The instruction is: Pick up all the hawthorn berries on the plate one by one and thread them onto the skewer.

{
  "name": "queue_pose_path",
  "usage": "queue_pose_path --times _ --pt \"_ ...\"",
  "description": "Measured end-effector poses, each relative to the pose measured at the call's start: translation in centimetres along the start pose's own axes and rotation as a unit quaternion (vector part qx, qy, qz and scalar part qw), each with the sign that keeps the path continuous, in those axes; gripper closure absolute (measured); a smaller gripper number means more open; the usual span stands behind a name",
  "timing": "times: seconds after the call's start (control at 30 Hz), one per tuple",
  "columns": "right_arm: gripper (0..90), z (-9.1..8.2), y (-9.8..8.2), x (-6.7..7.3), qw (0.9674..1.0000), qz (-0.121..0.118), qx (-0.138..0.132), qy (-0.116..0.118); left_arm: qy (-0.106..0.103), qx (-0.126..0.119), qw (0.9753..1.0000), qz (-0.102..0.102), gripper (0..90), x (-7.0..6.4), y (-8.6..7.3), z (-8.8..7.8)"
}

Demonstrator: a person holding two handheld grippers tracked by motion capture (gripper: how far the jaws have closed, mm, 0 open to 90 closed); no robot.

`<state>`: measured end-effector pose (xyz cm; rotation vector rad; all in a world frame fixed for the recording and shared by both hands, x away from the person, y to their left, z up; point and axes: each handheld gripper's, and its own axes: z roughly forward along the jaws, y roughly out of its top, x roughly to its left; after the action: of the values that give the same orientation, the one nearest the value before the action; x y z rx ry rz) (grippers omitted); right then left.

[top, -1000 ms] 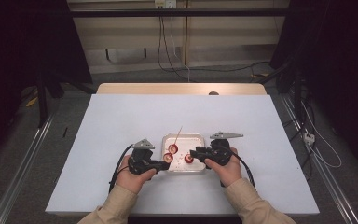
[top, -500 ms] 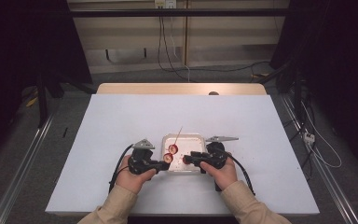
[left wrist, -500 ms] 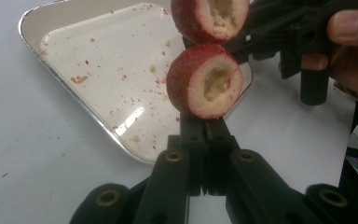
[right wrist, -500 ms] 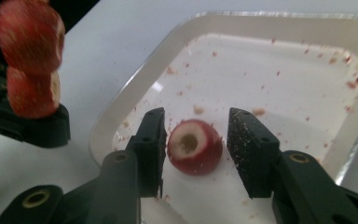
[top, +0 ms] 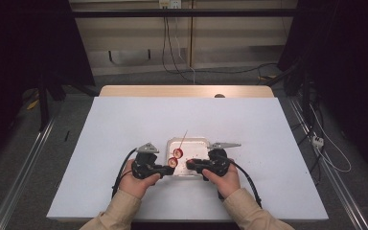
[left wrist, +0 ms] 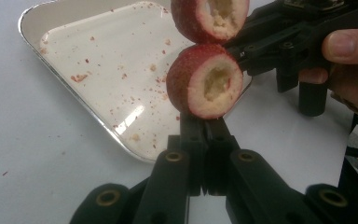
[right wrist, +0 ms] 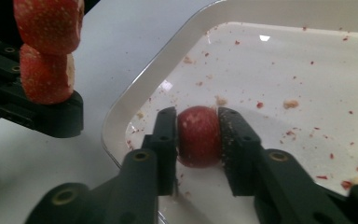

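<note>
I am looking at red fruit pieces with pale hollow middles. My right gripper (right wrist: 198, 140) is squeezing one red piece (right wrist: 199, 136) over the white tray (right wrist: 135, 100). My left gripper (left wrist: 205, 128) is pinching shut under a hollow ring (left wrist: 205, 81).

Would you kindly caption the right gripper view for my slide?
Right claw shut on a red fruit piece above a crumb-speckled white tray.

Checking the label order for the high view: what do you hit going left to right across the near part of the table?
Left hand → left tool → cored red fruit → white tray → right tool → right hand.
</note>
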<state>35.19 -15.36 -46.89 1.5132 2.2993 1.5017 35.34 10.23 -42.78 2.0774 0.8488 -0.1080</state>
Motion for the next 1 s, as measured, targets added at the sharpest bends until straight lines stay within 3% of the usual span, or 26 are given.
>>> queue_pose_path --times 0.13,0.23,0.33,0.47,0.53,0.67,1.0 --pt "72.3 -0.5 0.4 0.0 0.9998 0.006 -0.018 0.005 -0.001 0.001 1.0 -0.002 88.8 0.0 0.0 0.0" --pt "72.3 -1.6 1.0 -0.4 0.9984 0.033 -0.044 0.011 -0.003 0.003 1.0 -0.002 88.9 0.0 0.0 0.0" --pt "72.4 -3.3 2.2 -1.2 0.9934 0.076 -0.082 0.025 -0.007 0.012 0.9999 -0.002 88.9 -0.2 -0.1 0.2" --pt "72.5 -5.6 4.2 -1.6 0.9867 0.098 -0.126 0.032 -0.017 0.026 0.9995 0.002 88.9 -0.5 -0.1 0.4" --pt "72.5 -6.3 4.9 -1.5 0.9849 0.1 -0.136 0.04 -0.019 0.033 0.9992 0.009 88.9 -0.9 -0.2 0.7" --pt "72.6 -6.9 5.7 -0.9 0.9845 0.09 -0.143 0.046 -0.024 0.045 0.9985 0.02 89.0 -1.5 -0.2 1.2" --pt "72.6 -6.8 5.7 -0.3 0.9834 0.088 -0.145 0.065 -0.026 0.055 0.9977 0.029 88.9 -1.7 -0.3 1.7"
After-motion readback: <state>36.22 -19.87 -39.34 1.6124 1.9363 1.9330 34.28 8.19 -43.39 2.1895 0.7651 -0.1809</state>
